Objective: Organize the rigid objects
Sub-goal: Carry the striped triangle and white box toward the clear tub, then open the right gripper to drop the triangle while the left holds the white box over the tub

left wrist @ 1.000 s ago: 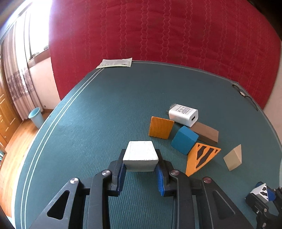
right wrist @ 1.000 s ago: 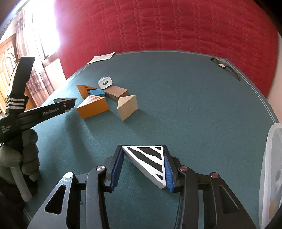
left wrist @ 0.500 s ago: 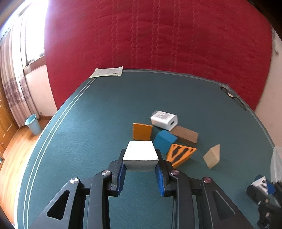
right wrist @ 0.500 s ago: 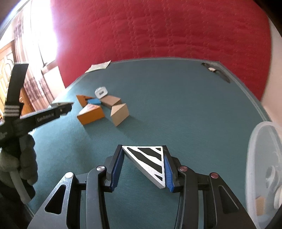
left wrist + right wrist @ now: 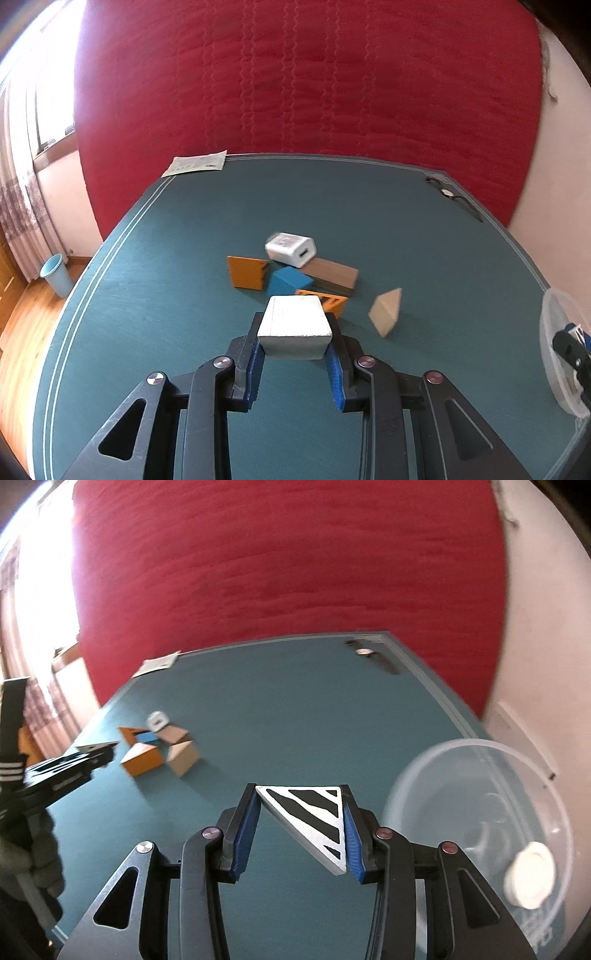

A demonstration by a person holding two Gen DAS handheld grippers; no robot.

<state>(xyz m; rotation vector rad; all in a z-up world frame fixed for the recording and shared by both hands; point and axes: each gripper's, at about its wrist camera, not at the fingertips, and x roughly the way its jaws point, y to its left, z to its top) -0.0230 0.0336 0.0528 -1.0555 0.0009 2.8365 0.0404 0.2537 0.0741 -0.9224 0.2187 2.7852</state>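
Both grippers are rising and swinging toward the clear tub (image 5: 480, 812), now entering view; the right gripper (image 5: 301, 830) is carrying the striped wedge (image 5: 314, 816) beside its rim.

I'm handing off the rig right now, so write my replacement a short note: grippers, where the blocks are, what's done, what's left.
Left gripper: shut on a white block, lifted over the table.
Right gripper: shut on a black-and-white striped wedge, beside the clear plastic bowl.
Done: one white round piece lies in the bowl.
Left: both held pieces, then the pile: white charger, orange block, blue block, brown block, orange wedge, beige wedge.
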